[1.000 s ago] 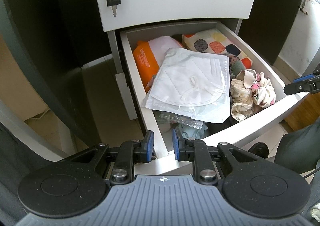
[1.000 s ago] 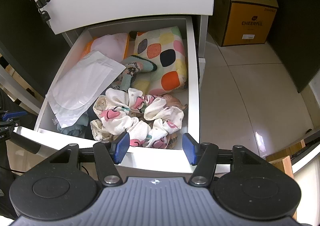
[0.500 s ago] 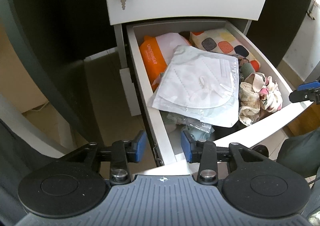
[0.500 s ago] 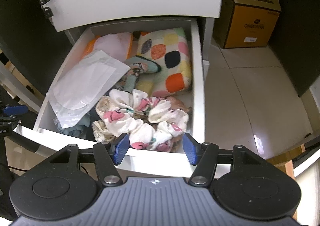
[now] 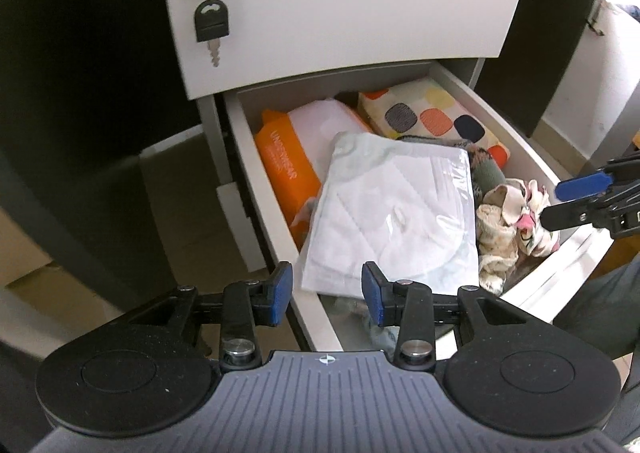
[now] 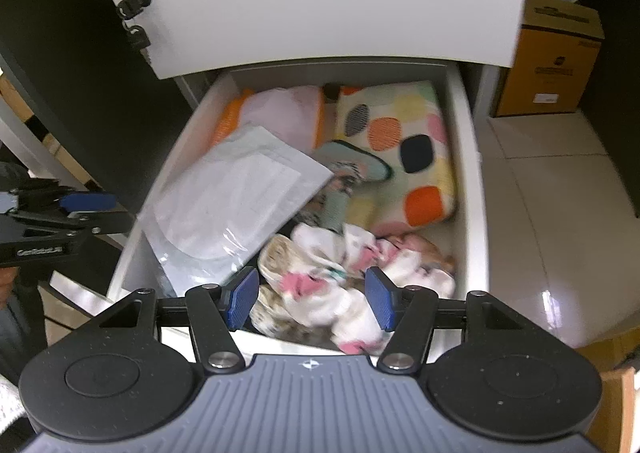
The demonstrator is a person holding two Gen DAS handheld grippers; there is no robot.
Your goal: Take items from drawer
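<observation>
Hiding stuff underneath, the bagged mask (image 5: 394, 217) runs lower left to upper right in the drawer (image 5: 248, 157); both the left gripper (image 5: 326, 295) and the right gripper (image 6: 308, 303) gape apart, empty.

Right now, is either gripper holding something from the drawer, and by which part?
Nothing is held. The left gripper and the right gripper are both open with nothing between the fingers, above the open drawer.

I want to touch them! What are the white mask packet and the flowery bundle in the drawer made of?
The mask packet looks like thin clear plastic film: it is glossy and crinkled, with shiny glints, and a soft, matte white mask shows through. The flowery bundle looks like soft cloth, probably cotton: it is matte, bunched in loose folds, and printed pink on cream. The picture is blurry there.
</observation>
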